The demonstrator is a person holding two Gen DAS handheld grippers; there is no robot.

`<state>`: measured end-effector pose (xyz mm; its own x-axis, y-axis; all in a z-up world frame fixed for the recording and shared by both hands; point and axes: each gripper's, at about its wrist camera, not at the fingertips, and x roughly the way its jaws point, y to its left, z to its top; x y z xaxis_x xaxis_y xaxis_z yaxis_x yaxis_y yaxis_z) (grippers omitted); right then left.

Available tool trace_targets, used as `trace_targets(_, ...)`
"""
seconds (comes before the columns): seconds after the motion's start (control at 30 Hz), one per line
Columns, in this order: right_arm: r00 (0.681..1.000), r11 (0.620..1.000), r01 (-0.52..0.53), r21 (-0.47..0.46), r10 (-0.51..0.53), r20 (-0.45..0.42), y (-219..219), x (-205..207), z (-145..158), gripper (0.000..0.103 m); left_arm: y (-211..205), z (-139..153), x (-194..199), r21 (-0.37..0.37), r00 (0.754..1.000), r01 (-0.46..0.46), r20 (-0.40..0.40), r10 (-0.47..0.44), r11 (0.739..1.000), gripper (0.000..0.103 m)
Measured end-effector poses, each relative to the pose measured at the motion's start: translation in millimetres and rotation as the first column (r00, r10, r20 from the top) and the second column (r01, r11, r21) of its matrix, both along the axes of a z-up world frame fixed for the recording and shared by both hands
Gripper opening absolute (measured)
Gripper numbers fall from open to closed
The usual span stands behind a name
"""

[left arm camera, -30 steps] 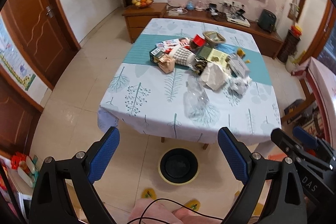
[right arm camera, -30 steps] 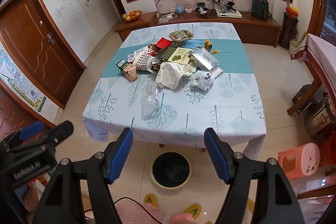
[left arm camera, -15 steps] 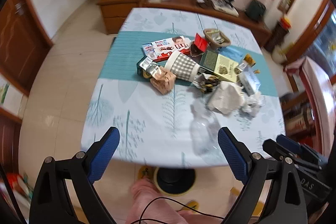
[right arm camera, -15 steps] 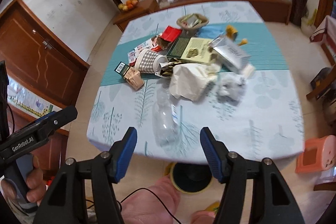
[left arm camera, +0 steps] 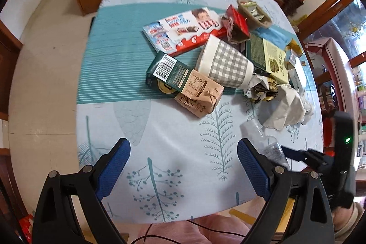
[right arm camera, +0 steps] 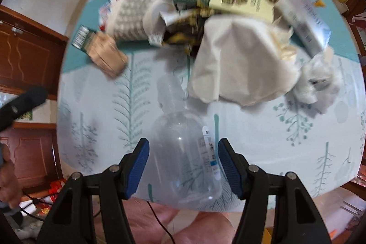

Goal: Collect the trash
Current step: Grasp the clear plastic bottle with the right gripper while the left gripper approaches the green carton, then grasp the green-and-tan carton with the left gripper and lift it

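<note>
Both tools are advancing over the table (left arm camera: 141,120); the right tool (right arm camera: 183,153), spread, is straddling the clear bottle (right arm camera: 185,159), which is probably light, crushable and slippery, best gripped mid-body. The left tool (left arm camera: 183,152) is hovering spread, empty.

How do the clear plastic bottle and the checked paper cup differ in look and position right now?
The clear plastic bottle is transparent; the checked paper cup is opaque, grey-and-white checked. The bottle lies alone near the table's front edge, between the open right tongs; the cup sits back in the trash pile, far from either tongs. Both lie on their sides.
</note>
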<state>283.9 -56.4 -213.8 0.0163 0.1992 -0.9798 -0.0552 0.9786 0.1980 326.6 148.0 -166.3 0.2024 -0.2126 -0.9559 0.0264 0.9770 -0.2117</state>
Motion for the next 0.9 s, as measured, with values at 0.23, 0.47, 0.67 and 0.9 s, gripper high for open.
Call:
trace_targets(0.23, 0.999, 0.999, -0.027, -0.022, 0.026, -0.037, 11.9, 1.8, -13.5, 0.057, -5.5, -13.9, 26.9, -0.039, 0.999, -0.006, -0.042, 0.005, 0.999, 0.093)
trace_targets(0.47, 0.992, 0.994, -0.105, 0.029, 0.103, 0.065, 34.9, 2.6, 29.2, 0.055, -6.4, -19.9, 50.4, -0.065, 0.996, -0.056, -0.077, 0.051, 0.996, 0.093)
trace_targets(0.67, 0.982, 0.995, -0.076, 0.063, 0.064, 0.176, 38.6, 14.6, 74.0, 0.055, 10.2, -34.0, 68.6, -0.082, 0.971, -0.205, -0.145, 0.192, 0.975, 0.093)
trace_targets(0.9, 0.970, 0.998, -0.019, 0.062, 0.003, 0.242, 32.4, 21.1, 88.9, 0.055, 28.0, -52.1, 86.1, -0.073, 0.908, -0.395, -0.179, 0.378, 0.916, 0.093)
